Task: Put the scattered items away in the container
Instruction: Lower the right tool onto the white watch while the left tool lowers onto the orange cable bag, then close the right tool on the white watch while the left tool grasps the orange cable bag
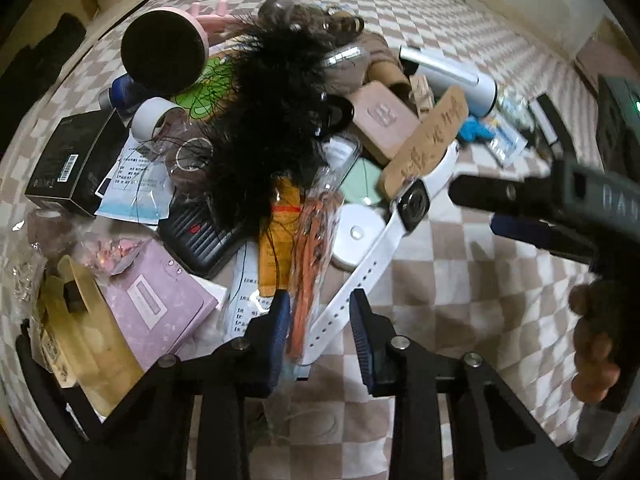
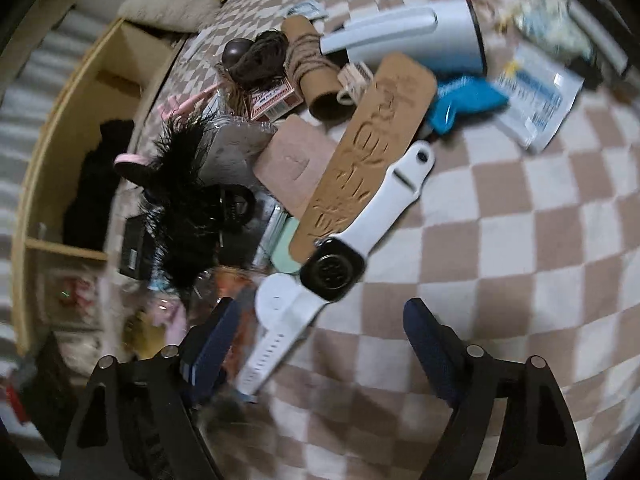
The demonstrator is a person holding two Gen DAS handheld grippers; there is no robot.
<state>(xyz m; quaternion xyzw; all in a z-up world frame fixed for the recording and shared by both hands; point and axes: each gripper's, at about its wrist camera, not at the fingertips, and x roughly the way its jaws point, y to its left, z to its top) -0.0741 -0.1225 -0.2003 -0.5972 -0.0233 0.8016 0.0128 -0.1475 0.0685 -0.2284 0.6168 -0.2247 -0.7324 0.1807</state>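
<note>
A pile of scattered items lies on a checkered cloth (image 1: 460,280). A white-strapped smartwatch (image 1: 414,202) lies face down at the pile's edge; it also shows in the right wrist view (image 2: 332,268). My left gripper (image 1: 320,312) is open, its fingers either side of the watch strap (image 1: 344,300) and an orange packet (image 1: 308,256). My right gripper (image 2: 320,340) is open above the cloth, its left finger over the watch strap (image 2: 272,344). The right gripper also shows in the left wrist view (image 1: 520,200). A wooden box (image 2: 68,152) stands at the left.
The pile holds a black feather (image 1: 264,128), a carved wooden tag (image 1: 428,136), a silver cylinder (image 1: 452,76), a pink soap bar (image 1: 384,116), a black box (image 1: 76,160), a lilac box (image 1: 156,296), a tape roll (image 1: 156,118) and playing cards (image 2: 272,98).
</note>
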